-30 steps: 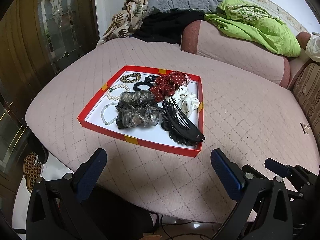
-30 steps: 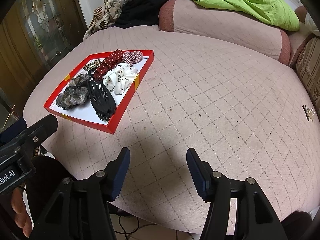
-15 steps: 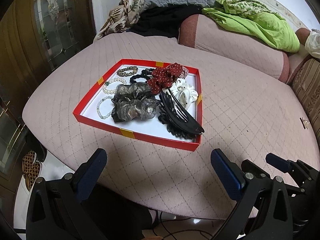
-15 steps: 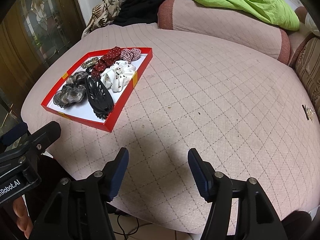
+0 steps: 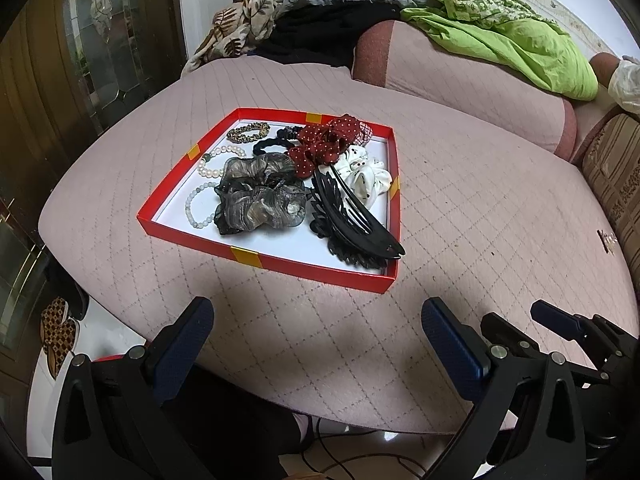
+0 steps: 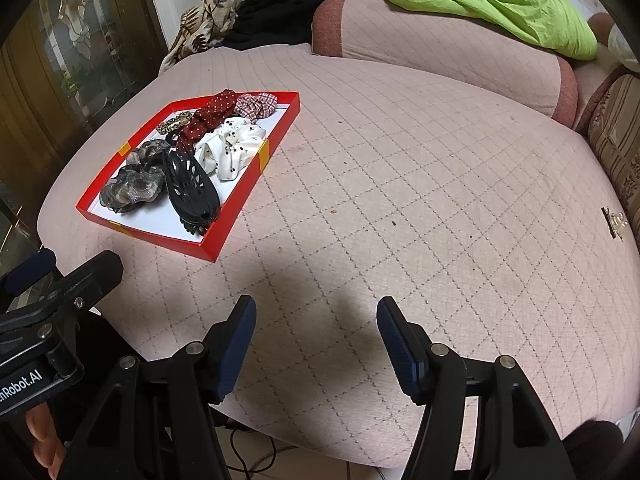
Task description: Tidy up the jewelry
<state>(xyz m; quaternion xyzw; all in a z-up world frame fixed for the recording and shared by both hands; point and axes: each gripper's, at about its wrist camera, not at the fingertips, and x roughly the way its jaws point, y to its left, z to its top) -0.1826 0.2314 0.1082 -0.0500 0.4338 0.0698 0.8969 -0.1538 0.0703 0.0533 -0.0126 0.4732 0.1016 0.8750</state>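
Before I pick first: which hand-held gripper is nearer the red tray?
Left. The left hand-held gripper faces the red tray head-on; the right hand-held gripper sits off to its right.

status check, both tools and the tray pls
Left tool open, empty, short of the red tray. Right tool open, empty, over bare quilted cushion. Scrunchies, bead bracelets, black hair clip all in tray. Nothing blocking.

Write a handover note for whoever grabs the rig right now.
Left claw: open, empty, above the bed's near edge facing the red tray.
Right claw: open, empty, over bare bedspread right of the tray.
In the tray, piled together: grey scrunchie, black hair clip, white scrunchie, red dotted bow, pearl bracelets.
Done: nothing visibly sorted.
Left: everything.
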